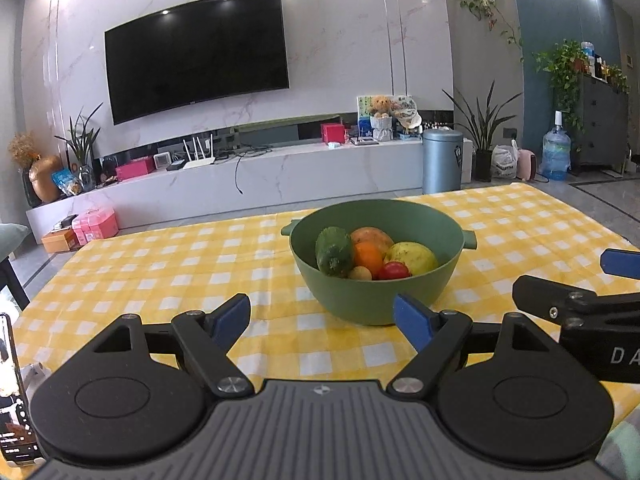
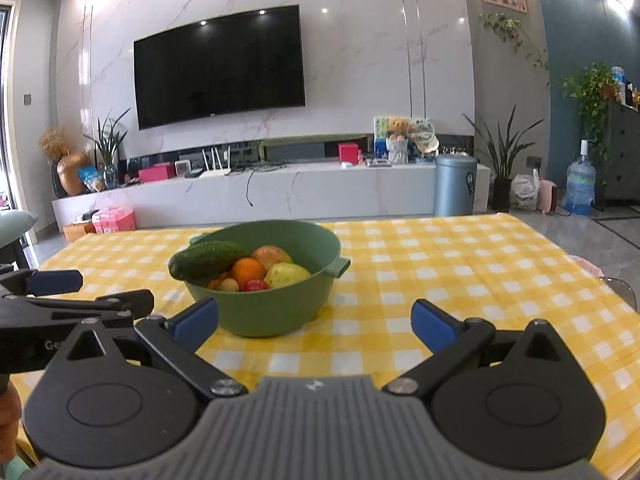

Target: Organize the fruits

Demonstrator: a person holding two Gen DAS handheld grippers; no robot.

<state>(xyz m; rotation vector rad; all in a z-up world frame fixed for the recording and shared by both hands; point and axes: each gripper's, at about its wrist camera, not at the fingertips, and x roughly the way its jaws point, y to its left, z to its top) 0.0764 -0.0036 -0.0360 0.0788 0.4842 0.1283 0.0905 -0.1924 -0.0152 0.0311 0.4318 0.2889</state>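
The left gripper [image 1: 322,318] stood with its jaws spread wide, and nothing lay between the blue pads [image 1: 230,320]. It held nothing and touched nothing; the yellow checked tablecloth [image 1: 160,272] showed through the gap. The right gripper [image 2: 314,326] likewise stood at its widest, its pads [image 2: 434,326] clear of any object and gripping nothing. Both grippers hung above the near edge of the table, side by side, each visible at the margin of the other's view. The green bowl [image 1: 376,300] sat on the cloth just beyond the fingertips, ahead of the left gripper toward its right finger, and ahead of the right gripper toward its left finger. Whether a pad touched the bowl wall could not be told from these views. The bowl contained the fruit: a cucumber [image 2: 206,262] lying across the left rim and projecting past it, an orange [image 2: 248,270], a yellow-green fruit [image 2: 286,274], a reddish-orange fruit [image 2: 272,256] at the back, a small red tomato [image 2: 256,285] and a small pale fruit [image 2: 230,285] at the front. All items lay inside the bowl and none rested on the cloth. A wall-mounted television [image 2: 220,66] hung behind the table.
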